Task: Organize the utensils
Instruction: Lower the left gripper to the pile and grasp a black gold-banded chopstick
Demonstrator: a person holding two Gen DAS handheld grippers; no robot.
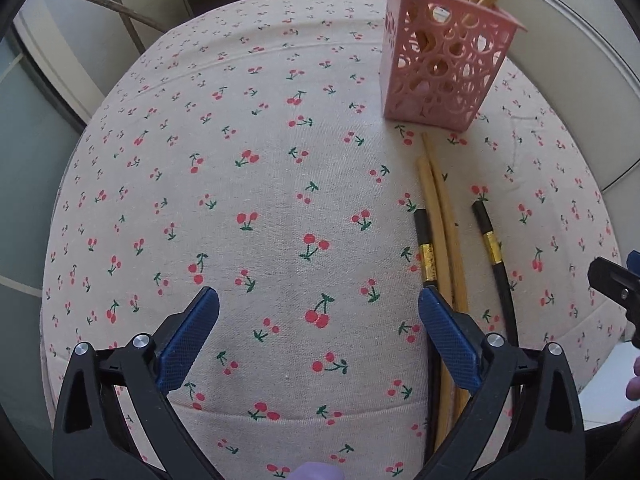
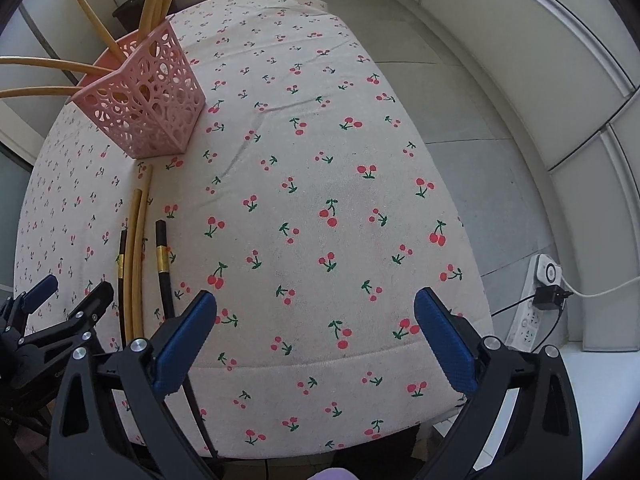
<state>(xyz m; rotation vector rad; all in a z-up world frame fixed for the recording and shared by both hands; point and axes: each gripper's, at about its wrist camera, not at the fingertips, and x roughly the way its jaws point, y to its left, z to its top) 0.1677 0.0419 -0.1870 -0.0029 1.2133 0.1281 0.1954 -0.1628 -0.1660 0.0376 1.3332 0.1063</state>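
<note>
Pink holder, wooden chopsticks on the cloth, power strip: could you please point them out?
pink holder [image 1: 440, 72], left wrist view, front wall.
wooden chopsticks [image 1: 440, 216], left wrist view, mid-shaft.
power strip [image 2: 534, 304], right wrist view, its body.

Tablecloth [image 1: 280, 184]: matt woven cloth. Holder [image 1: 444, 56]: pink perforated plastic. Pale chopsticks [image 1: 440, 216]: wood-like. Black chopsticks [image 1: 490, 240]: glossy, gold bands.

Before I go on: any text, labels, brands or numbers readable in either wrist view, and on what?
None can be read.
Gold bands on the black chopsticks: patterned, too small to read.
Left gripper arm: faint embossed letters at the picture's edge, too blurred.
Power strip on the floor: no legible marking.
</note>
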